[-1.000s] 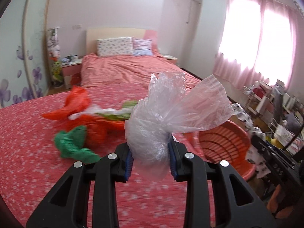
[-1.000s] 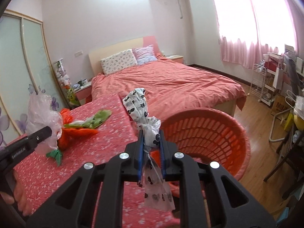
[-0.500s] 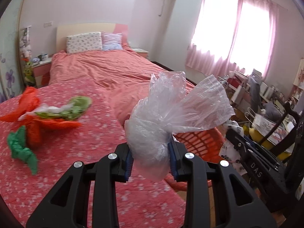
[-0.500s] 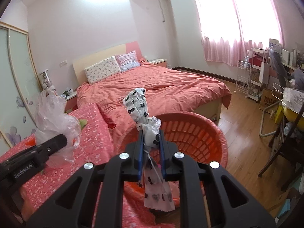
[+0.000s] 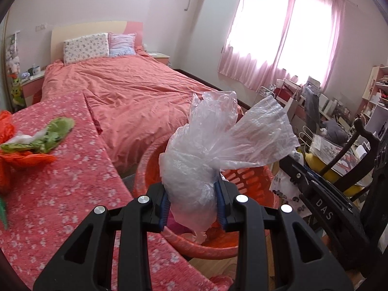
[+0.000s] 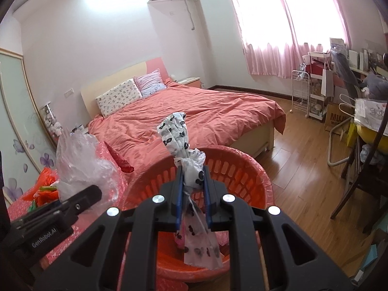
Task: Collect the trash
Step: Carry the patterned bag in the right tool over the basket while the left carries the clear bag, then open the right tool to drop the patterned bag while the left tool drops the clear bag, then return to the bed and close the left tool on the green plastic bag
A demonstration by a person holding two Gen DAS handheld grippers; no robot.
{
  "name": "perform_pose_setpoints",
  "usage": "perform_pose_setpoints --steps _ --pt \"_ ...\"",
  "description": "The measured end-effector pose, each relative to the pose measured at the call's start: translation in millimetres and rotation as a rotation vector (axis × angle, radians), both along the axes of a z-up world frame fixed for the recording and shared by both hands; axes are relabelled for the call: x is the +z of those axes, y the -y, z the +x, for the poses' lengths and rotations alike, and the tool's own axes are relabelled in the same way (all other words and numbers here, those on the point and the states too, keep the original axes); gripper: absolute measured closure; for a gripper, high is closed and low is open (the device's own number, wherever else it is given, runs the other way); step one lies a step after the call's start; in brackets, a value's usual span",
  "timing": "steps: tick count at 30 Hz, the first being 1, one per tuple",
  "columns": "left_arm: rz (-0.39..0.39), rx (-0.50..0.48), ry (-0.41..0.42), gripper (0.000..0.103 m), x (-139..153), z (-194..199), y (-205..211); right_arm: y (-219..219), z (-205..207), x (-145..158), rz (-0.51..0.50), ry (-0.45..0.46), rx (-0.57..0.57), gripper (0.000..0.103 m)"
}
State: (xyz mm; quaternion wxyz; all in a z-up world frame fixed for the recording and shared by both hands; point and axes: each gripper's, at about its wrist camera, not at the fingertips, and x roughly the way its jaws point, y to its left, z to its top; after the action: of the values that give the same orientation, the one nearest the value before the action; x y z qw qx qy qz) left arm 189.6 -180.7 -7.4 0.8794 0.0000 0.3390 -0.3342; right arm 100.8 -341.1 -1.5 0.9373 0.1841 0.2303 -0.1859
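Observation:
My left gripper (image 5: 192,200) is shut on a crumpled clear plastic bag (image 5: 213,150) and holds it over the near rim of an orange laundry basket (image 5: 245,181). My right gripper (image 6: 192,194) is shut on a white bag with black spots (image 6: 180,140) and holds it above the same orange basket (image 6: 237,169). The left gripper with the clear bag (image 6: 80,162) shows at the left of the right wrist view. Orange and green bags (image 5: 36,143) lie on the red flowered table (image 5: 60,194) to the left.
A bed with a coral cover (image 6: 194,116) lies behind the basket. A dark chair (image 5: 359,160), shelves and clutter stand to the right. Wooden floor (image 6: 303,160) lies right of the basket. Something pink lies in the basket bottom (image 6: 179,238).
Both grippers have swung right from the table to above the basket, each still holding its bag. The table's bags have slid to the left edge of view.

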Motion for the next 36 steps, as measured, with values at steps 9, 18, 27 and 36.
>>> perform_pose_setpoints --steps 9,18,27,36 --pt "0.01 -0.026 -0.03 0.071 -13.4 6.6 17.2 12.8 12.9 -12.7 0.023 -0.005 0.001 0.087" --pt "0.037 -0.011 -0.044 0.058 -20.6 11.8 20.0 20.2 24.7 -20.3 0.049 -0.004 0.007 0.072" --pt "0.064 0.012 -0.049 0.041 -23.5 11.9 9.7 22.3 18.4 -22.6 0.039 -0.007 -0.021 0.054" --pt "0.081 0.075 -0.041 0.041 -22.1 15.6 -16.0 14.1 16.7 -18.6 0.017 -0.026 -0.017 0.047"
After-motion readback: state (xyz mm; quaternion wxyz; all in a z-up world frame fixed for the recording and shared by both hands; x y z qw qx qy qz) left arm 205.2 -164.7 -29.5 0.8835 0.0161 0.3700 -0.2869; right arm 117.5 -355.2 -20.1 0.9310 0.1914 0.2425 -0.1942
